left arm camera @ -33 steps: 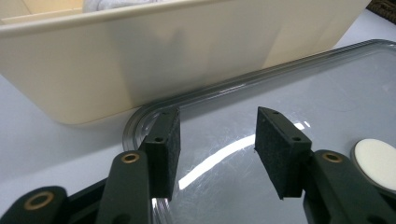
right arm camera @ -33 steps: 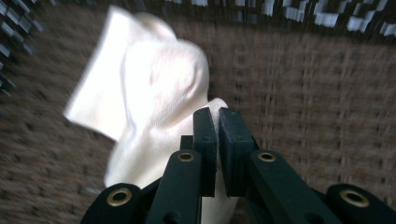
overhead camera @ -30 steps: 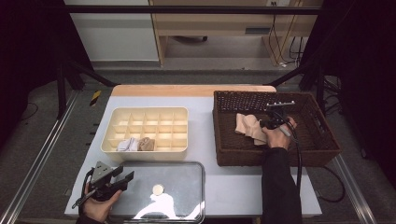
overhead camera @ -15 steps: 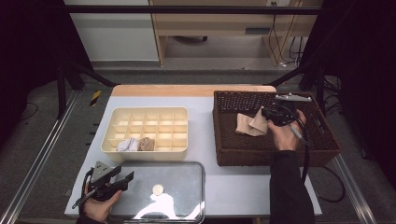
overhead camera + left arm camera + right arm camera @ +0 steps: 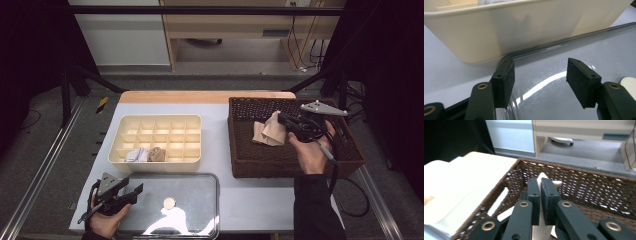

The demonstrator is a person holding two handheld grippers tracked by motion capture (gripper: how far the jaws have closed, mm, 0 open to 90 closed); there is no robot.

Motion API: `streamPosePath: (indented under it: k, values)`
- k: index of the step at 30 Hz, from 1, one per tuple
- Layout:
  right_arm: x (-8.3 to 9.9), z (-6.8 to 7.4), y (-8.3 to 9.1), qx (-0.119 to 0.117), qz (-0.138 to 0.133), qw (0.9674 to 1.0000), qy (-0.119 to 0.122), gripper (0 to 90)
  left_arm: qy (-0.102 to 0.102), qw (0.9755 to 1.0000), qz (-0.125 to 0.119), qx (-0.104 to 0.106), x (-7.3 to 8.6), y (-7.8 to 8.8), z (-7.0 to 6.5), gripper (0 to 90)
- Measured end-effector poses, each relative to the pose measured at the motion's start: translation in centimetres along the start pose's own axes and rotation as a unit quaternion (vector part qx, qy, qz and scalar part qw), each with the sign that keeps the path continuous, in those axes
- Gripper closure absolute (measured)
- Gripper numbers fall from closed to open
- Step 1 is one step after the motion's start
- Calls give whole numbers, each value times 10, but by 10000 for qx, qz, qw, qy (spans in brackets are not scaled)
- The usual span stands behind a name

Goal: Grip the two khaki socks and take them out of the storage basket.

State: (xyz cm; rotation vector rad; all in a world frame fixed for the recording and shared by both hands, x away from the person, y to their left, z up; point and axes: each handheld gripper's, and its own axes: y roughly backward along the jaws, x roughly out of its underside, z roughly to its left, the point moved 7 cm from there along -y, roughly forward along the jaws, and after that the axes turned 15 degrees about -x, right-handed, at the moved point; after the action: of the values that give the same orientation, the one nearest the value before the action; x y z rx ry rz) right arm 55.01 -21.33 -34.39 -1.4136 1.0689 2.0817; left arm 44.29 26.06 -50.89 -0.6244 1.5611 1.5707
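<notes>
My right gripper (image 5: 281,119) is shut on a beige cloth (image 5: 270,133) and holds it up over the brown wicker basket (image 5: 250,165). In the right gripper view the cloth (image 5: 543,176) is pinched between the nearly touching pads (image 5: 534,195). My left gripper (image 5: 136,190) rests low at the front left corner of the clear lid (image 5: 192,192). Its jaws have just been opening. In the left gripper view its pads (image 5: 507,83) stand wide apart over the lid's rim (image 5: 506,61), pressing on nothing. The cream divided tray (image 5: 155,122) holds a white roll (image 5: 134,155) and a tan roll (image 5: 157,154).
The tray's cream wall (image 5: 511,32) rises close ahead of the left gripper. A small round white piece (image 5: 169,203) lies on the lid. Metal rails (image 5: 45,165) run along both table sides. A wooden bench (image 5: 235,30) and cables stand beyond the far edge.
The right hand has risen over the basket with the beige cloth hanging from its gripper. The left hand has stayed by the lid, its jaws a little wider.
</notes>
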Motion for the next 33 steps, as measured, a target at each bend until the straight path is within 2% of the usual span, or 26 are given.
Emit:
streamPosePath:
  k: [9,15,19,22,26,33]
  values:
    - [-16,48,12,-500,-197,9977,418,866,-15,10000,-13,35,0,-1,-1,376]
    - [-22,90,10,-983,-215,9926,675,866,-61,9998,-117,159,-4,2,0,364]
    - [-21,116,0,-1293,-108,9883,801,866,-134,9993,-195,275,-10,3,5,355]
    - [-16,135,-10,-1532,-16,9843,879,865,-156,9991,-207,329,-13,3,9,354]
    - [-5,155,-22,-1756,134,9800,932,865,-130,9993,-196,298,-13,4,11,357]
    - [22,179,-39,-2051,393,9741,863,865,-148,9991,-147,356,-9,5,4,355]
